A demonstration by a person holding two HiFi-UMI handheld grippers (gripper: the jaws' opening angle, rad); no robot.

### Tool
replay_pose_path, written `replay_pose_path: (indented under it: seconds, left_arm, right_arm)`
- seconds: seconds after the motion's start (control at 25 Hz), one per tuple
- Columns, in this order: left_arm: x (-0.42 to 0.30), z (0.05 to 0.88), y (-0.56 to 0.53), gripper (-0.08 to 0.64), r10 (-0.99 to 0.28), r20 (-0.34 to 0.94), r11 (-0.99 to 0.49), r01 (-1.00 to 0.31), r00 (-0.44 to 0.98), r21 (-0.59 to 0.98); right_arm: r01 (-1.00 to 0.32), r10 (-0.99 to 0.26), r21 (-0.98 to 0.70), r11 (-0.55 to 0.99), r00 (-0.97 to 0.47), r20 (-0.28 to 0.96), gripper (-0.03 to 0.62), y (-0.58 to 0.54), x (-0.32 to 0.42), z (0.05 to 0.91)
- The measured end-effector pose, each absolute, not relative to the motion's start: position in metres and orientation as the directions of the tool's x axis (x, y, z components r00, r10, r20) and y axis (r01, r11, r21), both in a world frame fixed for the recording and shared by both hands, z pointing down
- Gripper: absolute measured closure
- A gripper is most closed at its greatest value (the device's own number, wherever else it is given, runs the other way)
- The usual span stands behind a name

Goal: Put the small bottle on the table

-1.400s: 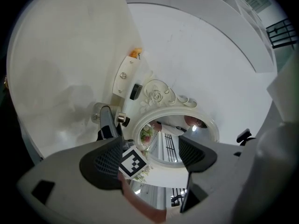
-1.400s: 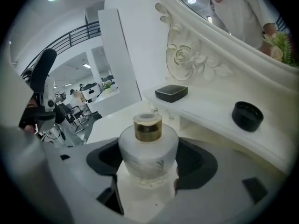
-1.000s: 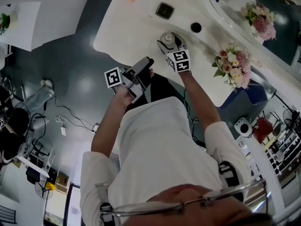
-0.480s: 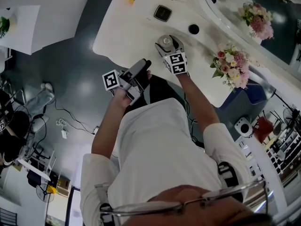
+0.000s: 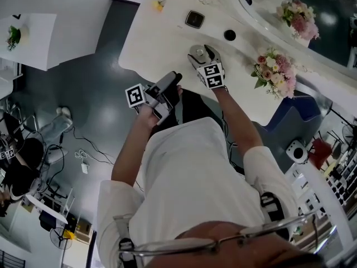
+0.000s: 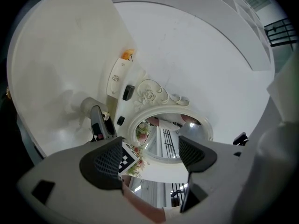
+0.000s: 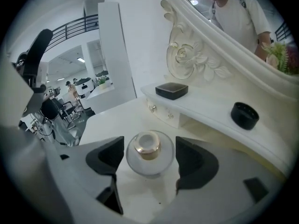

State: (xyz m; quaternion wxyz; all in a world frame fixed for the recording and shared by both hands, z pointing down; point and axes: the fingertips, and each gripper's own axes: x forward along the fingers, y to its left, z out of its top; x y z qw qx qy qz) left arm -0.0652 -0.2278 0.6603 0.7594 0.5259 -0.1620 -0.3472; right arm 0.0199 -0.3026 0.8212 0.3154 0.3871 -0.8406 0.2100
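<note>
Right gripper (image 7: 149, 156) pinching the round small bottle (image 7: 148, 166), which seems to rest on the tabletop (image 7: 110, 120) near its front edge, while the left gripper (image 6: 152, 155) is spread and empty; releasing before the bottle is seated could roll it off that edge.

The left gripper (image 6: 148, 158) is seen along the bottom of the frame, its jaws held apart with nothing between them. Above the gap, an ornate white oval mirror (image 6: 149, 94) is shown at centre. At lower left, the right gripper (image 6: 96, 121) is seen over the white worktop (image 6: 51, 78), with the small bottle (image 6: 87, 107) just beside its dark finger. A black box (image 6: 128, 92) and a yellow object (image 6: 127, 54) are seen higher up, left of centre.
</note>
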Motion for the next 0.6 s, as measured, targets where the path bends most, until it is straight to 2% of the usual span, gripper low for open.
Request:
replay_pose_path:
  seconds: [0.28, 0.6]
  left_arm:
    - [-0.072, 0.636, -0.217, 0.192, -0.648, -0.15, 0.177, 0.339, 0.747, 0.924]
    - [-0.062, 0.613, -0.195, 0.198, -0.475, -0.164, 0.099, 0.237, 0.865, 0.966]
  right_arm:
    - [-0.801, -0.566, -0.08, 0.594, -0.487, 0.666, 0.266, -0.289, 0.025, 0.756]
    - [-0.85, -0.625, -0.09, 0.518, -0.448, 0.64, 0.358, -0.254, 0.038, 0.69]
